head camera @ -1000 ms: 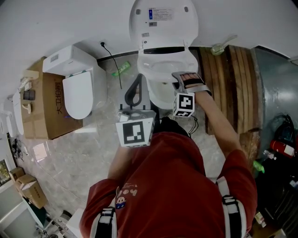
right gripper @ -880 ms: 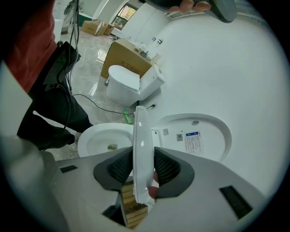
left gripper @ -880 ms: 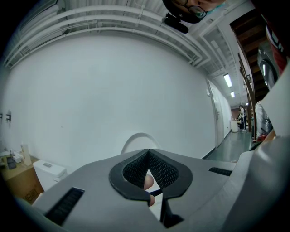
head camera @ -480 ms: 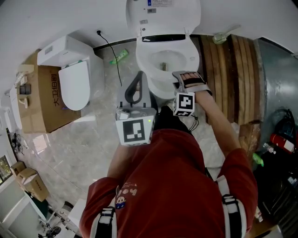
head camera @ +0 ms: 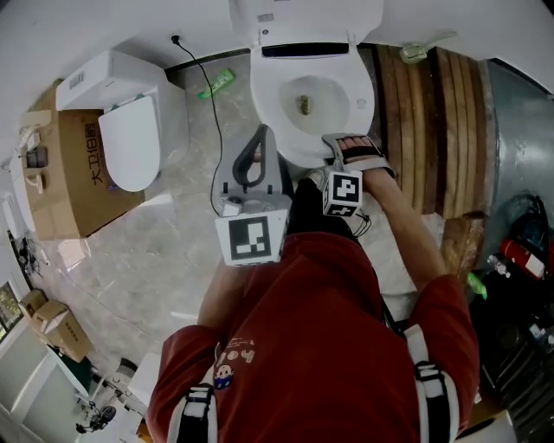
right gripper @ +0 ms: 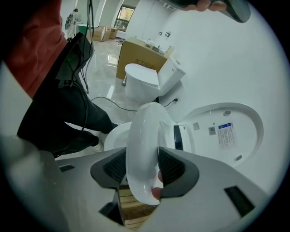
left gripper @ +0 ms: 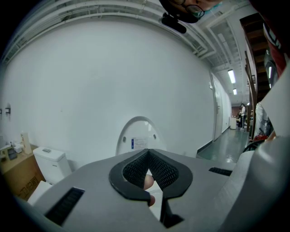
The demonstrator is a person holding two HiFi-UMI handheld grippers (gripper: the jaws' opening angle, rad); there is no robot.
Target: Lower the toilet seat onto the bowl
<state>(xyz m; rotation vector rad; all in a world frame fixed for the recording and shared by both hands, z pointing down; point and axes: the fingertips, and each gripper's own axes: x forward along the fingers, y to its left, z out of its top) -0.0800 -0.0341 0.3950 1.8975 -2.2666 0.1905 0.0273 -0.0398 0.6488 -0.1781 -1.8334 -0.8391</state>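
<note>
The white toilet (head camera: 286,143) stands at the top of the head view with its lid (head camera: 303,17) upright against the wall. The toilet seat (head camera: 264,95) lies low over the bowl. My right gripper (head camera: 346,143) holds the seat's front right rim; in the right gripper view the seat rim (right gripper: 142,158) fills the gap between both pads. Its jaws have just been opening with the rim still between them. My left gripper (head camera: 251,164) hangs left of the bowl, shut and empty. In its own view my left gripper (left gripper: 148,156) points at the lid (left gripper: 138,133).
A second toilet (head camera: 130,130) and a cardboard box (head camera: 65,173) stand to the left. A wooden pallet (head camera: 441,130) leans at the right. A green bottle (head camera: 216,84) and a black cable (head camera: 203,78) lie on the floor beside the bowl. A red extinguisher (head camera: 519,255) is far right.
The seat has swung down from a tilt to lie low over the bowl, with the right gripper going down with it. The left gripper has sunk a little.
</note>
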